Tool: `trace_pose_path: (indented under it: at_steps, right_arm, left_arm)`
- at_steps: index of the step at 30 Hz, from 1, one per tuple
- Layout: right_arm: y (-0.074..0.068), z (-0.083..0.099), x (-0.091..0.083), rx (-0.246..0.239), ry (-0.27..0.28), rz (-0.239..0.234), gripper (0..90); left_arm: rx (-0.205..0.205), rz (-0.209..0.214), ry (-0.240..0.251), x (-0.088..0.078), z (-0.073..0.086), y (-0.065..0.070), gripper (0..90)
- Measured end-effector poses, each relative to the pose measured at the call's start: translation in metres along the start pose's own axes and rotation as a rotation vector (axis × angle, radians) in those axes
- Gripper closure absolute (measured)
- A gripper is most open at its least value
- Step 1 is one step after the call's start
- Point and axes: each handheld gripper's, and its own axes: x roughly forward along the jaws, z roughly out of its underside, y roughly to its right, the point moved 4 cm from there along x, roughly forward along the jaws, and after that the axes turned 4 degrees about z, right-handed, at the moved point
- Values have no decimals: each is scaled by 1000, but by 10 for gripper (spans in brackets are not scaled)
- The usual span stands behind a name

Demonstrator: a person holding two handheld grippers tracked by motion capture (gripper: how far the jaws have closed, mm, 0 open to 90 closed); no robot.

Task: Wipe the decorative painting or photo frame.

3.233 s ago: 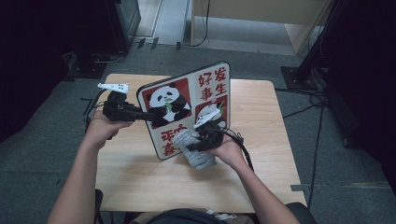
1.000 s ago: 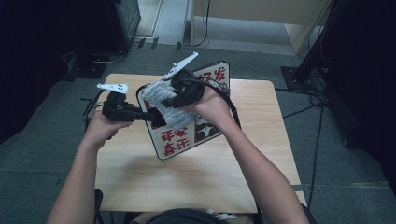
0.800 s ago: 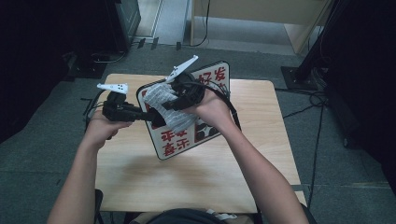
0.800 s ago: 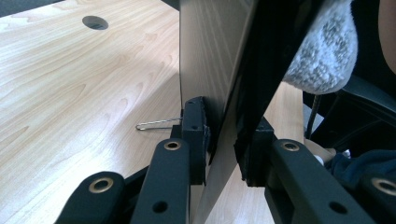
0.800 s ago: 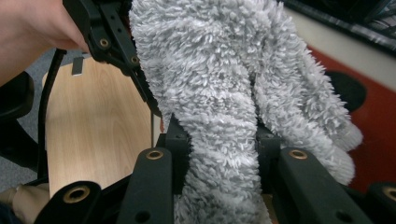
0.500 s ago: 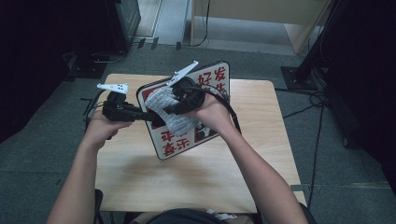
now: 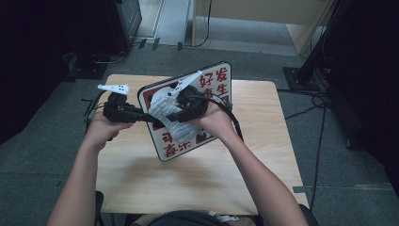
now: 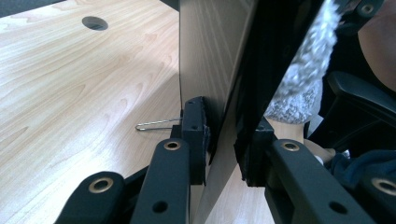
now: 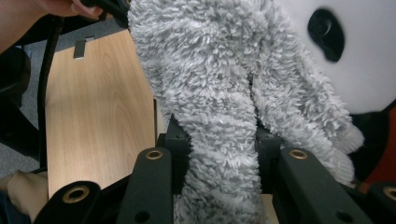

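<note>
**Desk:** What's the scene, biggest thing first?

**Photographer:** A pale wooden table (image 7: pixel 197 179), and above it a picture board (image 7: pixel 214 84) printed with a panda and red characters, held tilted over the middle of the tabletop. The left gripper (image 8: pixel 223 154) pinches the board's left edge, one jaw on each face. The right gripper (image 9: pixel 219 154) is clamped on a grey fluffy cloth (image 9: pixel 219 84), which lies pressed against the panda print on the board's face.

**Desk:** So a wiping job. What makes it go well?

**Photographer:** As I read it, the left grip has to stay firm and steady, because the board has only that one edge held and would swing under pressure. The cloth should travel in flat, overlapping passes, with the pile doing the contact, not the jaw tips, which could scuff the print.

**Desk:** Anything small worth noting?

**Photographer:** A thin wire clip (image 8: pixel 156 125) lies on the table just behind the board.
</note>
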Motion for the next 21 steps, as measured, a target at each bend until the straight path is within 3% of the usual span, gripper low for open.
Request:
trace_pose_path:
  at_steps: [21]
  right_arm:
    - [-4,25,18,12,-36,-23,681]
  left_arm:
    - [0,2,1,0,0,0,758]
